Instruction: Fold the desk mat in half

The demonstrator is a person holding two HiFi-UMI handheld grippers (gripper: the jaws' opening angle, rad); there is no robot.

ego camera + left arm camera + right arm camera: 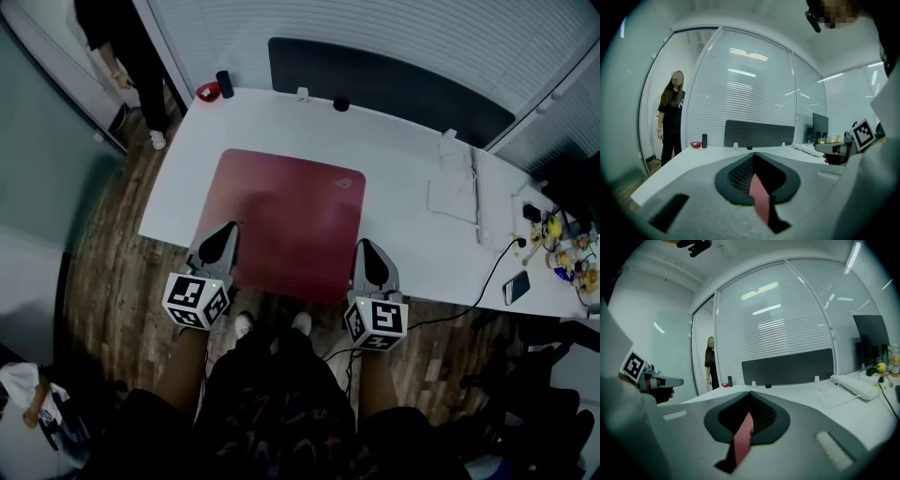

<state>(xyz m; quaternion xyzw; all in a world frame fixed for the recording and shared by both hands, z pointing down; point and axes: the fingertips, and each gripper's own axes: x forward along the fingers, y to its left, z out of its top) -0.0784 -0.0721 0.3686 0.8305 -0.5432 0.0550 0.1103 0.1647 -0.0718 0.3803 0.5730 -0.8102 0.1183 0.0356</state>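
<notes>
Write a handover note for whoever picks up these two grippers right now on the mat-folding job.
Left gripper: shut on the desk mat at its near-left corner.
Right gripper: shut on its near-right corner.
The mat lies flat and unfolded on the white desk.
Done: both near corners gripped.
Left to do: lift them, carry them over to the far edge, release.

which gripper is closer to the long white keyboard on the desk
Right. The right gripper grips the near right corner of the red rectangular desk mat, with the long white keyboard further right and beyond it. The left gripper holds the mat's near left corner.
</notes>
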